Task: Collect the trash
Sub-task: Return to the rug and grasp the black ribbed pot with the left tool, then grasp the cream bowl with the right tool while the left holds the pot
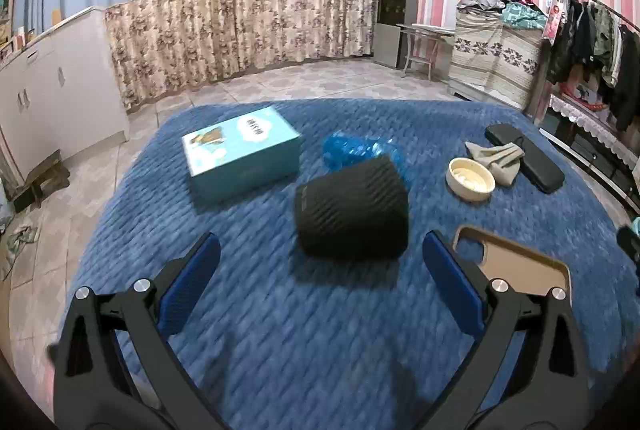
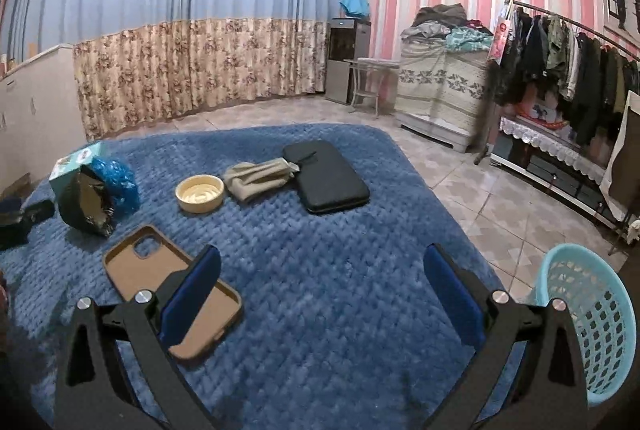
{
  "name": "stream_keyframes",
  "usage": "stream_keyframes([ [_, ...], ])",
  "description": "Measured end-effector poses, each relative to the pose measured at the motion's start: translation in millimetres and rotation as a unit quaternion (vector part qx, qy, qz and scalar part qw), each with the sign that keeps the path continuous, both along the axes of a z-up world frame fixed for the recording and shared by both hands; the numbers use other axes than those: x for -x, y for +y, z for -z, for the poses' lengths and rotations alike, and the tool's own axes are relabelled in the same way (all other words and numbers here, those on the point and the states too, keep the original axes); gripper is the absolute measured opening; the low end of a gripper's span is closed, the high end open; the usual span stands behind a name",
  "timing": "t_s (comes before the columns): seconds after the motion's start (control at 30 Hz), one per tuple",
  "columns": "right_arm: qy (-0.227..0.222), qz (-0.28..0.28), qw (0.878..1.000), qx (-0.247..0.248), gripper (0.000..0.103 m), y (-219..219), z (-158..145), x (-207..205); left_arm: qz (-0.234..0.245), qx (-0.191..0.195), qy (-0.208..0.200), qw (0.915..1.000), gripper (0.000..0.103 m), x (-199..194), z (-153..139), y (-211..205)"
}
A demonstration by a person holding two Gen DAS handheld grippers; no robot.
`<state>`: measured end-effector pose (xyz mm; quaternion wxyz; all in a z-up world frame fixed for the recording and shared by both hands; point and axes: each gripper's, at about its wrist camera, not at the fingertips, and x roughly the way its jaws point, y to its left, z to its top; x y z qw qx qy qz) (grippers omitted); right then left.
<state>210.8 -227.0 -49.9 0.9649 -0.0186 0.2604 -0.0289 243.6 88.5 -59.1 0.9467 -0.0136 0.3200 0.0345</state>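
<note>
Tools (image 1: pixel 321 250) (image 2: pixel 322 262) both wide open, empty; laundry basket (image 2: pixel 592 322), perhaps for trash, only right-view.

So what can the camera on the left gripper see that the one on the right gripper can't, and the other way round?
Only the left wrist view shows the full top of the light blue box and the ribbed side of the black container.

Only the right wrist view shows the light blue basket beside the bed, and the container's open mouth.

Both show the blue blanket, cream bowl, brown phone case, grey cloth, black case and crumpled blue plastic. The left gripper and right gripper are open, holding nothing.
</note>
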Motion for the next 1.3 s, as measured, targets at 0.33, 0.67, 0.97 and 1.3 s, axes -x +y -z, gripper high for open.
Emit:
stream_keyframes([
  [0.33,0.004,-0.001,1.000,-0.016,0.099,-15,16,6,0.042,0.001,0.035,0.9985,0.098,-49,20,-21],
  [0.67,0.021,0.002,0.999,-0.031,0.099,-23,21,3,0.055,-0.024,0.019,0.9980,0.074,-47,21,-22],
  [0.97,0.028,0.002,0.999,-0.026,0.099,-19,24,-1,0.021,-0.052,-0.003,0.9984,0.073,-13,7,-9],
  [1.3,0.035,-0.017,0.999,-0.004,0.099,16,13,-49,-0.036,-0.047,-0.011,0.9982,0.073,-4,22,12],
])
